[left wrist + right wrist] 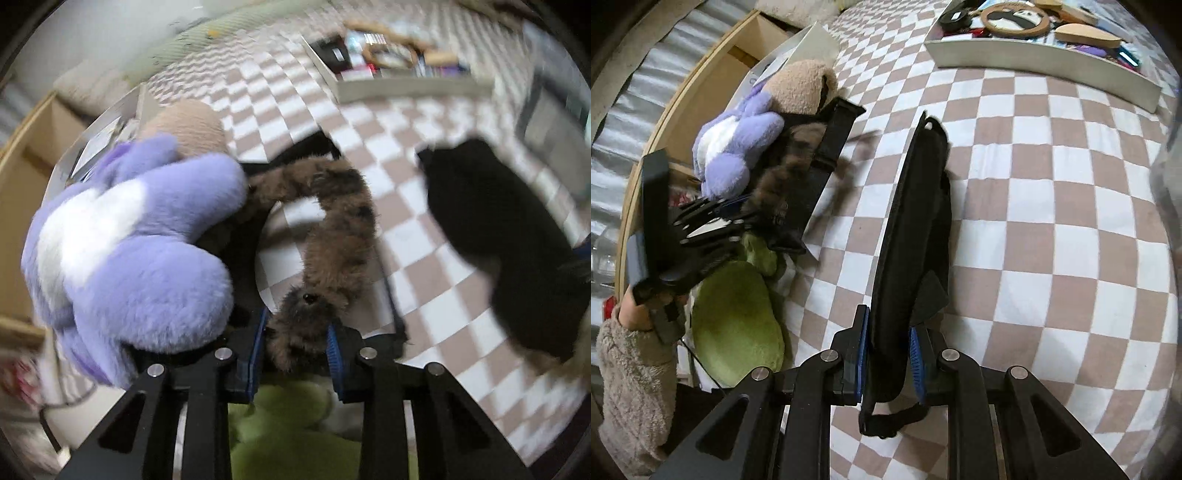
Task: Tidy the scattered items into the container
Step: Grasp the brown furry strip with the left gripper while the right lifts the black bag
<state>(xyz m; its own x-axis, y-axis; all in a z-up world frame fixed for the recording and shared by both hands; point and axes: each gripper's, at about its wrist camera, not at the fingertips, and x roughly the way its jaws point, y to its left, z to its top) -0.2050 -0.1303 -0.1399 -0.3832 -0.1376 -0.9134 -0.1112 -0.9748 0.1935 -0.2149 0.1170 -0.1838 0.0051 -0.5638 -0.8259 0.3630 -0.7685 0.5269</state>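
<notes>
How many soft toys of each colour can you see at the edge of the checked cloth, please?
Purple and white soft toy: 1
Brown furry soft toy: 1
Beige soft toy: 1
Green soft toy: 1
Total: 4

You are in a home, most likely a bedroom. You work over a bed [1052, 229] spread with a soft cover checked in brown and white. Plush toys lie on it: a purple and white one [727, 147], a green one [735, 325] and a tan one [801, 88]. A pale wooden frame [683, 99] runs along the bed's edge. A shallow tray [1034, 55] of small household odds and ends sits further up the cover.
</notes>
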